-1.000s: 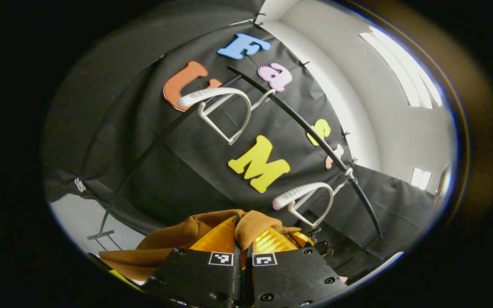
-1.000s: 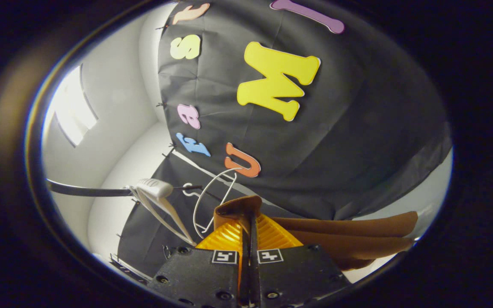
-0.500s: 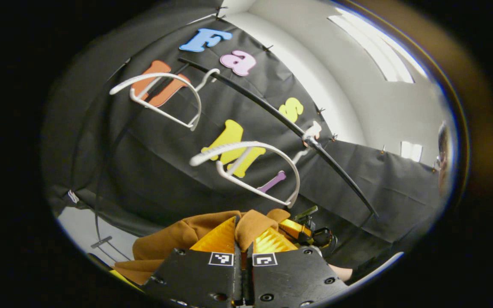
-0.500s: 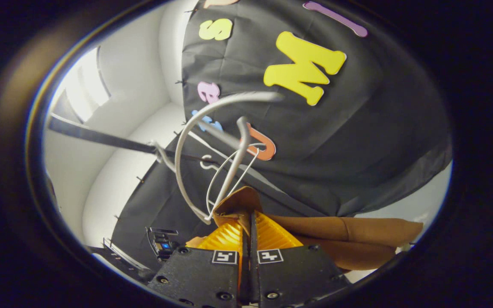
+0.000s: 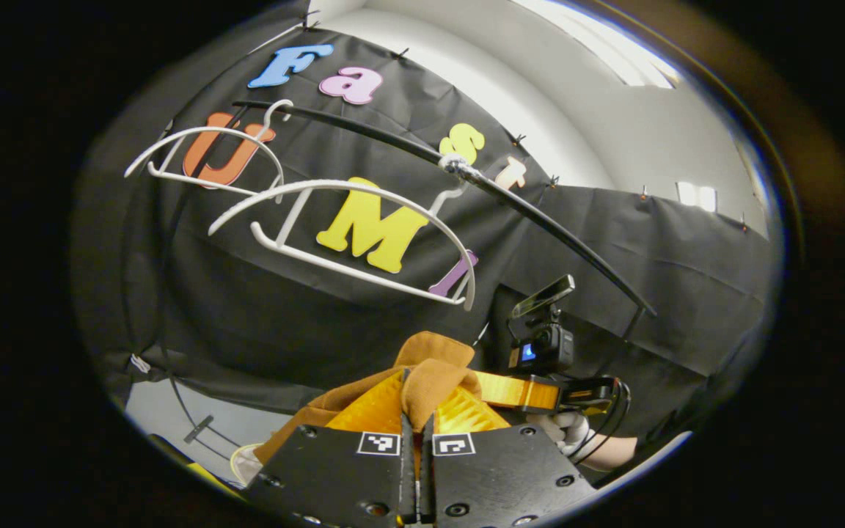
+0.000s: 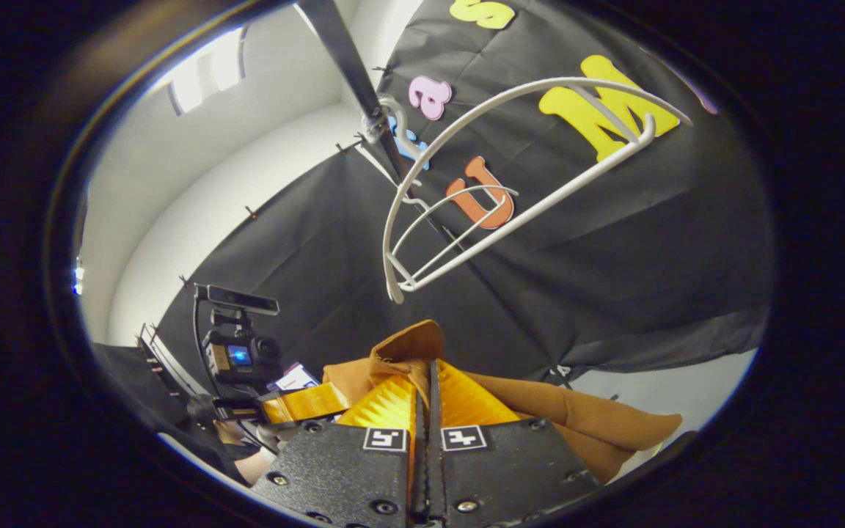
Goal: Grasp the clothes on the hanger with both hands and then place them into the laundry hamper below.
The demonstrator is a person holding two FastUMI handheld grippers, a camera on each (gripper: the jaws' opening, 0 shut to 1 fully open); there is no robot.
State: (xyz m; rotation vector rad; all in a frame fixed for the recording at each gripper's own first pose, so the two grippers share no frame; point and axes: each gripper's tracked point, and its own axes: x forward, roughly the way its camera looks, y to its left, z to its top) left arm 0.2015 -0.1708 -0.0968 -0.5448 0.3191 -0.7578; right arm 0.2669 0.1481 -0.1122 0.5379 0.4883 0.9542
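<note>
1. Gripping from the left, the left hand-held gripper point(image 5: 416, 411) has its orange fingers point(image 5: 375, 403) closed tight on a fold of the brown garment point(image 5: 433, 359), which bunches up between them and trails off to its left and downward.

2. To its right in the left gripper view, just beside it, the other hand-held gripper shows side on, with its camera on top and a gloved hand point(image 5: 565, 429) holding it.

3. The right hand-held gripper point(image 6: 428, 400) is likewise closed on the garment point(image 6: 408, 345); cloth peaks between its fingers point(image 6: 386, 403) and a long sleeve-like stretch runs off to its right.

4. The key relation, as I judge it: the garment spans between the two hand-held grippers, its long axis running roughly from one to the other, and both hold it about equally near. It hangs free of the hangers, which are above and apart from it. The hamper is below by the task's wording; I cannot see it, so the coming move is a joint lowering.

5. Counts: two hand-held grippers, one garment, two white hangers (near point(image 5: 364, 235), far point(image 5: 202, 154)) on one black rail point(image 5: 540, 220), both bare.
</note>
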